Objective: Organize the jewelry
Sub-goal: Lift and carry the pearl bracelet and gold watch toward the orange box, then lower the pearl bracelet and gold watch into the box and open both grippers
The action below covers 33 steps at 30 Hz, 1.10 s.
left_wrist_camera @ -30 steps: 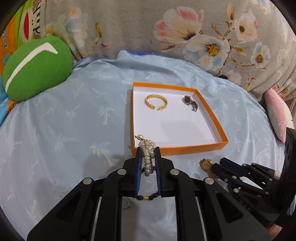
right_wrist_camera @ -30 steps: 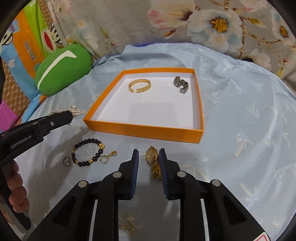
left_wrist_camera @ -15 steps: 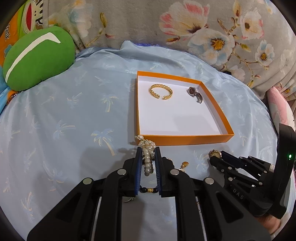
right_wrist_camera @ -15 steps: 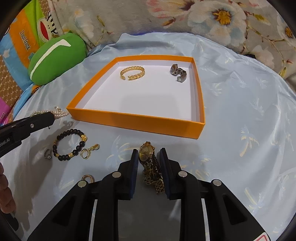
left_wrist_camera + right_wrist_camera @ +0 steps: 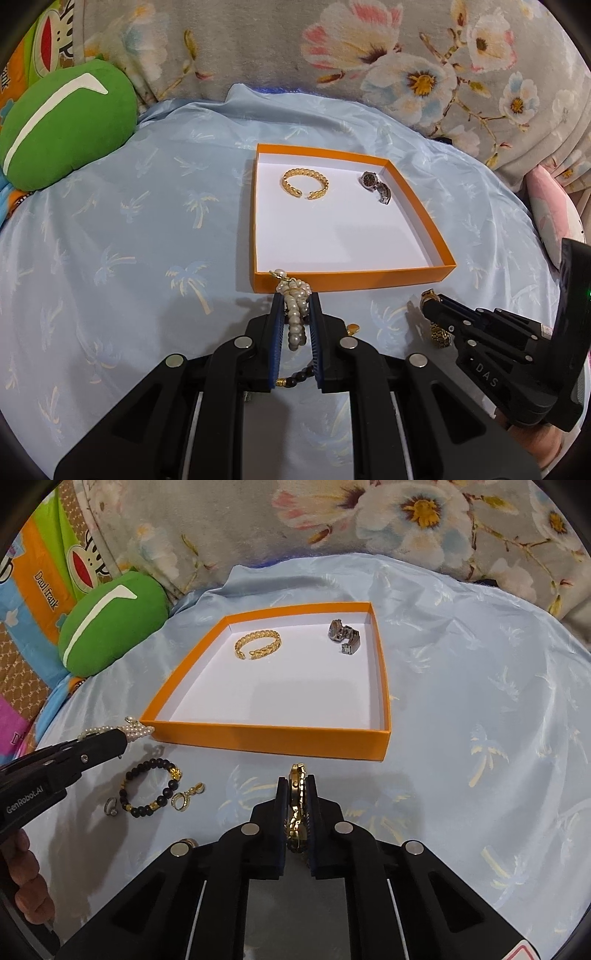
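Jewelry lies on a pale blue cloth (image 5: 110, 240) printed with palm trees, backed by floral fabric (image 5: 369, 55) and a green cushion (image 5: 62, 122). From the left wrist, the left gripper (image 5: 295, 317) is clamped on a pearl strand (image 5: 295, 314) just before the orange box (image 5: 351, 277), which holds a gold bangle (image 5: 304, 182) and a silver watch (image 5: 375, 184).

From the right wrist, the right gripper (image 5: 296, 805) has just closed on a gold watch (image 5: 297, 805). A black bead bracelet (image 5: 151, 788), small rings and a pendant lie on the cloth beside it.

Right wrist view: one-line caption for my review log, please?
Right gripper shut on a gold watch before the orange tray; left gripper holds a pearl strand at its corner.
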{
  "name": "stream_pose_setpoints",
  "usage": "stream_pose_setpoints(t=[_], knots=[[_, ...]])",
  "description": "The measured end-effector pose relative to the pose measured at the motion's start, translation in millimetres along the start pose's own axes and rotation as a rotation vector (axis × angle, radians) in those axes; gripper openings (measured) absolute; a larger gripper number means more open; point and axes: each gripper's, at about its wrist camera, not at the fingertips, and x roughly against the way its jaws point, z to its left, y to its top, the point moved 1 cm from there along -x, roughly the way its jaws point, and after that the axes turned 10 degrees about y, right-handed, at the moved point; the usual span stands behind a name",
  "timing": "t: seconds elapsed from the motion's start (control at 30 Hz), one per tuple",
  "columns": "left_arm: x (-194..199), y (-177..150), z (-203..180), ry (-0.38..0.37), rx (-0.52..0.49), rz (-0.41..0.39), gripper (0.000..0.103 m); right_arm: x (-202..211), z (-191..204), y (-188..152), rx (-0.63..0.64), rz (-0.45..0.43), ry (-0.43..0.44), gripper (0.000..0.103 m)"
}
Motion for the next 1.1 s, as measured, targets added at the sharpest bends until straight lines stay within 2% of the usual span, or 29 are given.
stream_pose_setpoints(t=[0.2,0.33,0.57,0.8,1.03,1.07,1.1], knots=[[0.6,11.6,-5.5,0.000,-0.013,-0.017,0.013,18.8,3.2,20.5,-0.014,-0.060,0.033,0.008],[-2.7,31.7,-13.6,-0.009,-0.034,-0.041,0.013,21.1,-3.7,52.2,-0.041,-0.099,0.066,0.008],[-36.7,76.3,-30.6,-0.029,-0.046,-0.050,0.013,-13.1,-24.8,100.5,-0.099,-0.097,0.101,0.008],[-88.2,88.5,-37.6,-0.030,-0.030,0.010,0.013,-56.6,-45.4,103.3,-0.162,-0.044,0.102,0.008],[-118.4,84.2,-41.9,-0.036,-0.027,0.054,0.013,-74.1,-56.3,101.5,-0.161,-0.026,0.059,0.009],[-119.3,84.4,-41.6,-0.036,-0.019,0.053,0.016,-71.7,-57.9,101.8,-0.163,-0.040,0.048,0.010],[-119.0,85.0,-41.2,-0.033,-0.016,0.047,0.024,-67.8,-58.9,102.1,-0.165,-0.059,0.039,0.011]])
